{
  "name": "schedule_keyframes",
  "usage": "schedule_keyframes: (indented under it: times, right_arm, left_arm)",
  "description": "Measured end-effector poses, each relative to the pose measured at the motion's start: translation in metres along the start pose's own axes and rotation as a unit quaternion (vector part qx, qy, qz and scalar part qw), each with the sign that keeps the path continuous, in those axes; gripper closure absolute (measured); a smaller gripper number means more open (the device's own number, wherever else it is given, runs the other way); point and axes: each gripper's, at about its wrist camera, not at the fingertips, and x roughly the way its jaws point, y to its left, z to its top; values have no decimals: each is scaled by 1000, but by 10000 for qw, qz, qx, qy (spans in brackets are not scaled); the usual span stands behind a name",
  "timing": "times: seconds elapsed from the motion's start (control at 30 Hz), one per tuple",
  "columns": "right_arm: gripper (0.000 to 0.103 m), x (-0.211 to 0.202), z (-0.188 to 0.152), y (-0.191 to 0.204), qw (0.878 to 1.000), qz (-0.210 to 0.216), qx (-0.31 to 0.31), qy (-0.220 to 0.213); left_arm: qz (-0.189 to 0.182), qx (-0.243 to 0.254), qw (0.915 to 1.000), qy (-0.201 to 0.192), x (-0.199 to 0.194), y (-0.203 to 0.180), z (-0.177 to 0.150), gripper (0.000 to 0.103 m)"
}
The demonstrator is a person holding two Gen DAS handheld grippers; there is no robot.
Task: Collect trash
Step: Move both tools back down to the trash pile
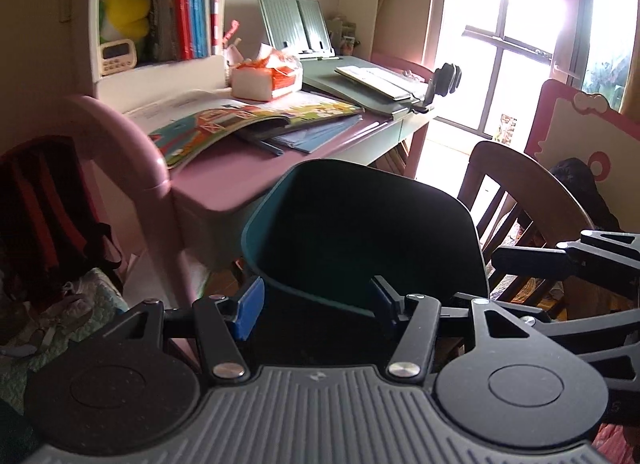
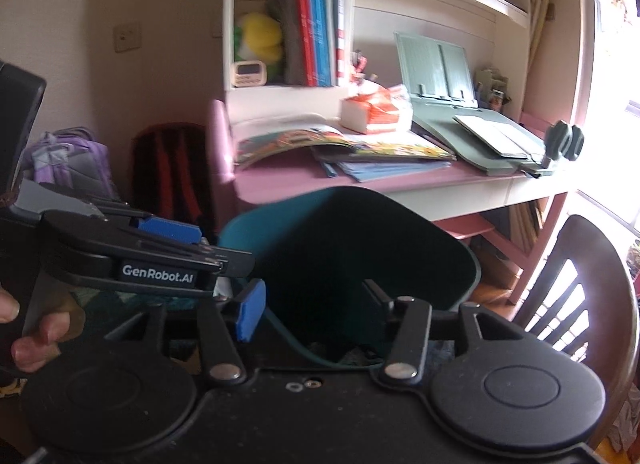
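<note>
A teal trash bin point(image 1: 360, 232) with a dark inside stands in front of the pink desk point(image 1: 224, 176), close to both grippers; it also shows in the right wrist view point(image 2: 352, 248). My left gripper point(image 1: 316, 304) is open, with its blue-padded fingers on either side of the bin's near rim. My right gripper point(image 2: 312, 308) is open too, its fingers astride the near rim. Neither holds anything. The left gripper shows from the side in the right wrist view point(image 2: 160, 252). An orange and white wrapper or packet point(image 1: 268, 72) lies on the desk, also in the right wrist view point(image 2: 376, 108).
Open picture books point(image 1: 256, 120) and a green book stand point(image 1: 296, 24) lie on the desk. A shelf with books and a yellow plush point(image 1: 124, 12) stands behind. A wooden chair point(image 1: 520, 200) is at right, a red-black backpack point(image 1: 48, 200) at left. A purple backpack point(image 2: 68, 160) is by the wall.
</note>
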Motion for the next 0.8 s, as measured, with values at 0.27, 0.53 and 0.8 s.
schedule_keyframes:
  times: [0.27, 0.53, 0.8]
  right_arm:
    - [45, -5, -4, 51, 9983, 557, -178, 46]
    - [44, 20, -12, 112, 9923, 1194, -241, 210]
    - [44, 66, -47, 177, 9825, 1681, -423, 677]
  left_arm:
    - [347, -274, 9989, -143, -59, 46, -36, 36]
    - [878, -616, 9941, -144, -96, 107, -81, 28]
    - [1382, -955, 9858, 46, -110, 171, -149, 21]
